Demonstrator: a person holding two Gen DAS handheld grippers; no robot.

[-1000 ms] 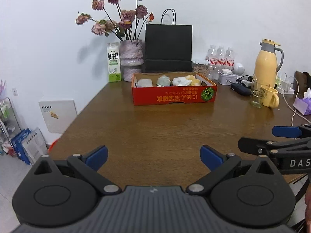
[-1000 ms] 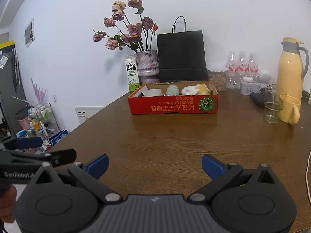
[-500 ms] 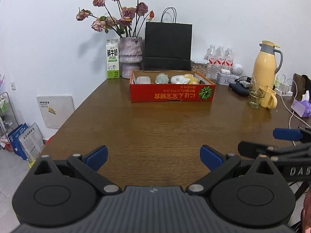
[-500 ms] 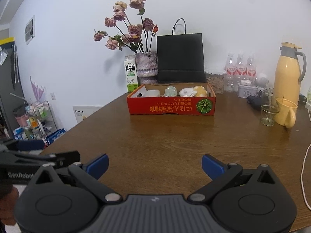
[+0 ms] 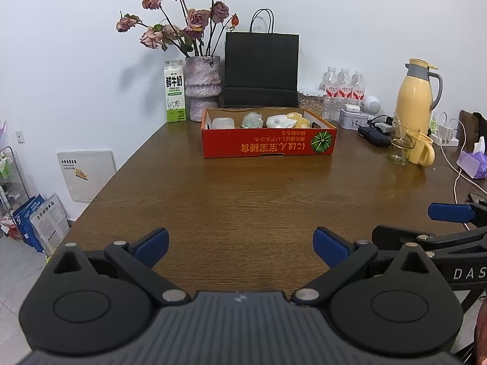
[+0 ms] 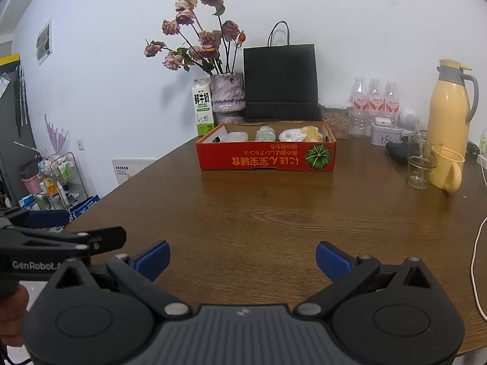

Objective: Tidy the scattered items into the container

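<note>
Box (image 5: 268, 147) sits far end of surface (image 5: 243, 200), items (image 5: 263, 120) lined up inside. Bag (image 5: 261, 70), vase (image 5: 202, 86), milk carton (image 5: 175, 91) behind it. Jug (image 5: 418, 91), mug (image 5: 421, 152), glass (image 5: 403, 146) off to right. My claws at near edge, side by side.

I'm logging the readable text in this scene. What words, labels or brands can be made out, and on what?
"GenRobot" on the left gripper, cut off after that.
"DAS" on the right gripper, cut off at the frame edge.
"鲜牛奶" and "FRESH MILK" on the milk carton; its smaller print is unreadable.
Upside-down yellow characters on the red box: too distorted to read.
Water bottles' labels: too small.
</note>
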